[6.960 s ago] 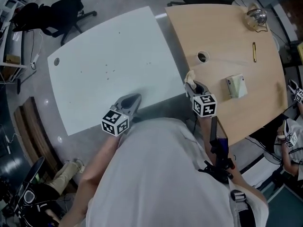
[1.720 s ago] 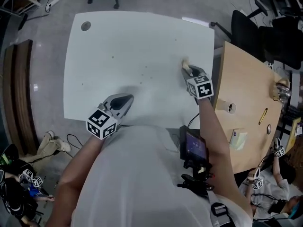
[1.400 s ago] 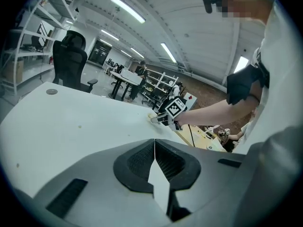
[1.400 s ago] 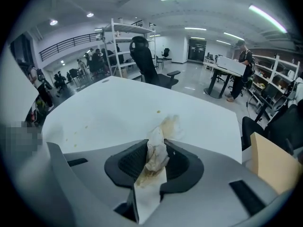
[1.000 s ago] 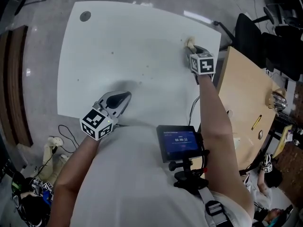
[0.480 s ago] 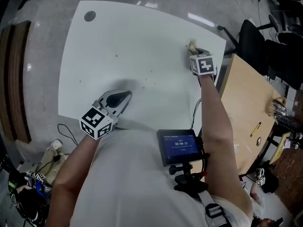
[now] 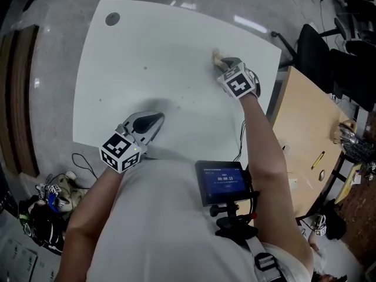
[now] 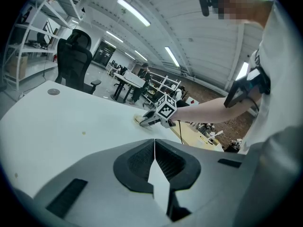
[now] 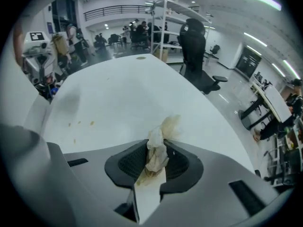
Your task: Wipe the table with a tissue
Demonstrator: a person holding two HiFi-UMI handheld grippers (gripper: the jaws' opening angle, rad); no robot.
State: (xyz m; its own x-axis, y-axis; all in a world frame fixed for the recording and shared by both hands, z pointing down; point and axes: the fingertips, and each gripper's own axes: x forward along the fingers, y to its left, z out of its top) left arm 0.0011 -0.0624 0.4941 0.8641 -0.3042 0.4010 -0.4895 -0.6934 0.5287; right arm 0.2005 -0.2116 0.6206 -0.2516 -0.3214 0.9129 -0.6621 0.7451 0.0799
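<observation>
White counter [image 7: 147, 51] with a round hole [image 7: 112, 19] in the far left corner, that's what I'm working on. My right claw [image 7: 221, 62] is out toward the far right side of it, tipped steeply down and pinching a crumpled tissue [image 7: 215, 56]. In the right gripper view the wad is wedged right between the pads, squashed flat there. It's beige and stained brownish, with a ragged tuft poking out past the tips. As far as I can tell from the left gripper view, that tuft is down on the surface.

My left claw [image 7: 156, 120] is well apart from it, low over the near edge just in front of me. It's pressed together with nothing in it, so it's just parked there pointing across the top.

A few small tan specks [image 9: 80, 123] sit off to the left of the tissue in the right gripper view. They're pretty faint from the head view.

Off the right edge there's a wooden counter [image 7: 305, 116] and a couple of black chairs [image 7: 329, 46]. A little screen [image 7: 223, 181] hangs on my chest rig.
</observation>
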